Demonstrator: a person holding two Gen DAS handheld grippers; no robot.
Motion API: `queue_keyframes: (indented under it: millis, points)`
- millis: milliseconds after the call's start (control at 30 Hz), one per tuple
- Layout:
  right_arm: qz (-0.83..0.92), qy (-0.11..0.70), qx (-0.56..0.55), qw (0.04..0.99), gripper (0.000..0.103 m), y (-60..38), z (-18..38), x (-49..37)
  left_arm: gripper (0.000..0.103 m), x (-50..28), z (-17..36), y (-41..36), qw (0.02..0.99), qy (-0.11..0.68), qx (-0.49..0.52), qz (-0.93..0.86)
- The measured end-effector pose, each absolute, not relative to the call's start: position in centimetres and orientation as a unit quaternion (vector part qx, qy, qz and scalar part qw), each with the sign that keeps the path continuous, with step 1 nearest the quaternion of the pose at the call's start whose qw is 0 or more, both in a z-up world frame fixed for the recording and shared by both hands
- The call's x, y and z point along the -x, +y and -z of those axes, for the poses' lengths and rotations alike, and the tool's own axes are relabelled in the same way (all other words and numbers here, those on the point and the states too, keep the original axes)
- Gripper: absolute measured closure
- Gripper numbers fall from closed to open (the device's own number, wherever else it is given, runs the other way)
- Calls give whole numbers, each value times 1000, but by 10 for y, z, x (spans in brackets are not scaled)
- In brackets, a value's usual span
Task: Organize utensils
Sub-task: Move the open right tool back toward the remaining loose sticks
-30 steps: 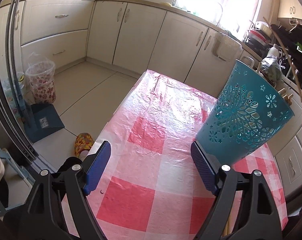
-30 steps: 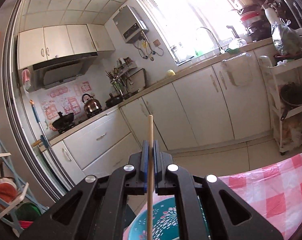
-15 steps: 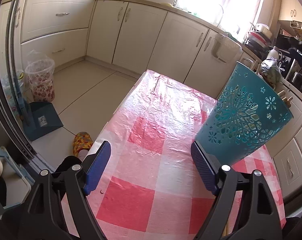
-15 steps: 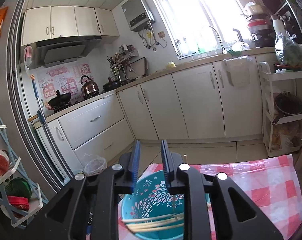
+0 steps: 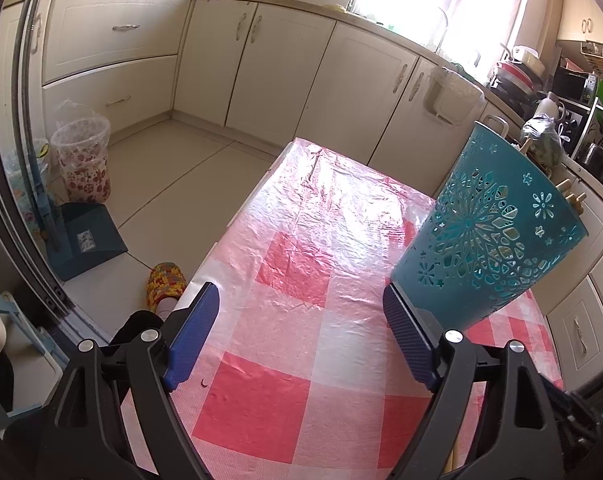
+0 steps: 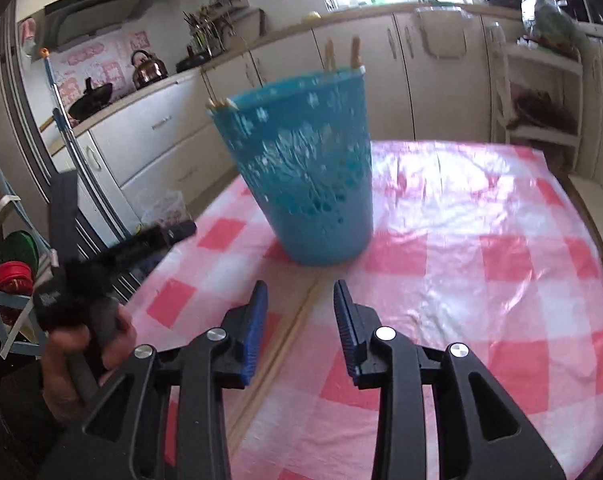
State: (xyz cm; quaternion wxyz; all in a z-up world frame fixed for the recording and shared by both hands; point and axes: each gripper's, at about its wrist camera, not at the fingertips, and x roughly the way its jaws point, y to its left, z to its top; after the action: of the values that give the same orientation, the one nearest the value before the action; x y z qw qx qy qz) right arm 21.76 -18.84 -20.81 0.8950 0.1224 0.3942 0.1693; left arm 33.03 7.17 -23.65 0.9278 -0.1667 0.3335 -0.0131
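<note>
The right gripper (image 6: 300, 320), jaws just opening and empty, hangs over a wooden chopstick (image 6: 289, 332) lying lengthwise between them toward the teal holder (image 6: 305, 184) ahead, while the wide-spread left gripper (image 5: 301, 334) waits beside it.

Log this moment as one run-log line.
left gripper: open, empty | right gripper: just opening, over chopstick on table | teal basket: upright, holds chopsticks

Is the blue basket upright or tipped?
Upright. The basket stands on its base on the checked tablecloth, rim up, with wooden stick ends poking above the rim.
</note>
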Motion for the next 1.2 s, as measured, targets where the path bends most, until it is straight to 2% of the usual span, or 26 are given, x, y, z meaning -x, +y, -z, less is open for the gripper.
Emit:
queue_keyframes:
  millis: [167,533,900,1100,1200]
  points:
    - [-165,439,-106,877,69,-172,233,-235,22,-331,238,72,926,337,171,14]
    - [-152,478,-79,861,71,-149,247,-251,22,-331,239,72,925,339,173,15]
    - [-141,477,-36,866,72,-142,246,-249,22,-332,240,71,924,341,174,16]
    - [-145,478,13,866,75,-138,246,-244,22,-332,241,70,923,342,175,16]
    - [-155,479,20,864,79,-143,247,-241,22,-332,242,69,923,342,175,17]
